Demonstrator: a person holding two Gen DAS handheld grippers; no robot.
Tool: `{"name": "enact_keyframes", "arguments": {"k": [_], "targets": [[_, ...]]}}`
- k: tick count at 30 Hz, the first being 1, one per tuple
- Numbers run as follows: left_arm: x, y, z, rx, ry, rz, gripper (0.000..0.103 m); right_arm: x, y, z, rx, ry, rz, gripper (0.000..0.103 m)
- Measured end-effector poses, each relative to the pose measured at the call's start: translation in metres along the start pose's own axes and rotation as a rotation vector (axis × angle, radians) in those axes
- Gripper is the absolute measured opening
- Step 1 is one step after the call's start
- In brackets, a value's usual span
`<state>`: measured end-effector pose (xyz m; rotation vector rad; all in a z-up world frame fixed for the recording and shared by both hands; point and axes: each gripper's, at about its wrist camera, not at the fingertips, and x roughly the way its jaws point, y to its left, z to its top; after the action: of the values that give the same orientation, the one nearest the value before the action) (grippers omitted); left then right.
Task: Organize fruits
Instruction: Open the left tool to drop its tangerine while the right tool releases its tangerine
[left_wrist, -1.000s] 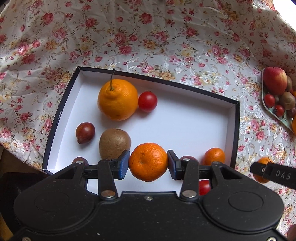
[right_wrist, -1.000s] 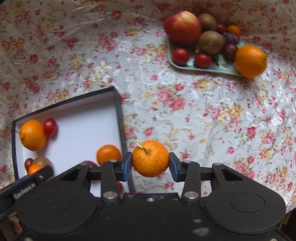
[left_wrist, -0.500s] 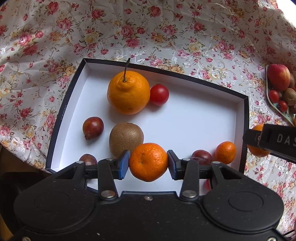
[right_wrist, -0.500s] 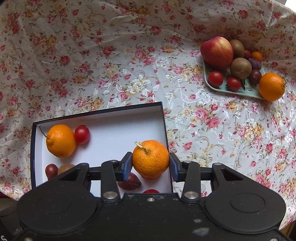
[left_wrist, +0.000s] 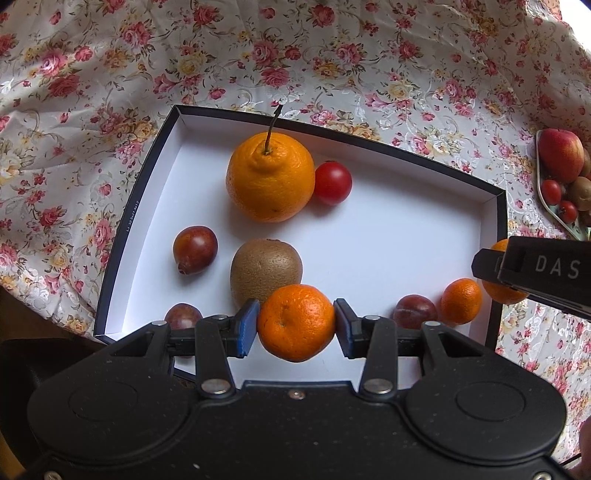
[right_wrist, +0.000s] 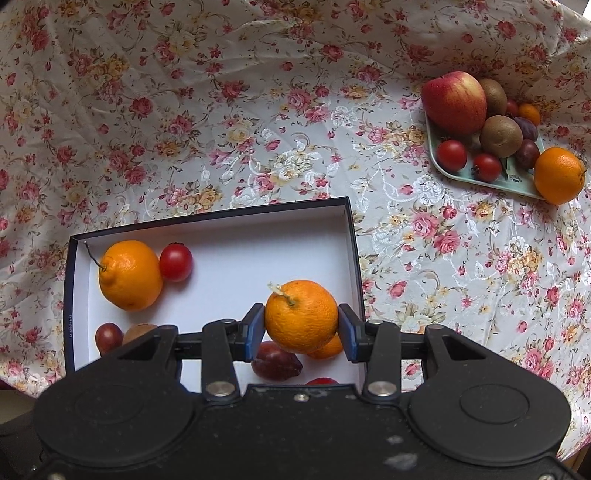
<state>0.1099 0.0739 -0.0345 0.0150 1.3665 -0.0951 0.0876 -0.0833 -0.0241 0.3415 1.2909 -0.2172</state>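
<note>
The left gripper (left_wrist: 296, 326) is clamped on a stemless orange mandarin (left_wrist: 296, 322); the right gripper (right_wrist: 301, 328) is clamped on a stalked orange mandarin (right_wrist: 301, 315). Both hang over the white-lined, dark-rimmed cardboard box (left_wrist: 406, 236). Inside the box lie one big knobbed orange (left_wrist: 270, 176), one red tomato (left_wrist: 332, 182), one brown kiwi (left_wrist: 266, 268), three dark red plums (left_wrist: 195, 249), and one small mandarin (left_wrist: 461, 301). Beyond the box a pale green tray (right_wrist: 480, 177) carries more fruit. A rose-patterned tablecloth (right_wrist: 221, 110) covers everything.

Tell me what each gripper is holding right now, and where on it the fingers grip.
The left gripper holds a mandarin by its opposite sides. The right gripper holds a stemmed mandarin likewise, stem up.
</note>
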Motion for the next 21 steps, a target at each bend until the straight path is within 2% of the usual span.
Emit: {"name": "enact_keyframes", "arguments": {"k": [4, 13, 21], "targets": [[-0.004, -0.001, 0.0, 0.009, -0.02, -0.005, 0.052, -0.003, 0.001, 0.0, -0.006, -0.019, 0.012, 0.043], [-0.005, 0.001, -0.001, 0.016, -0.034, 0.023, 0.052, -0.003, 0.003, -0.004, -0.027, -0.023, -0.01, 0.043], [-0.011, 0.004, -0.001, 0.011, -0.08, 0.042, 0.051, -0.004, -0.001, -0.01, -0.043, -0.035, -0.033, 0.043]]}}
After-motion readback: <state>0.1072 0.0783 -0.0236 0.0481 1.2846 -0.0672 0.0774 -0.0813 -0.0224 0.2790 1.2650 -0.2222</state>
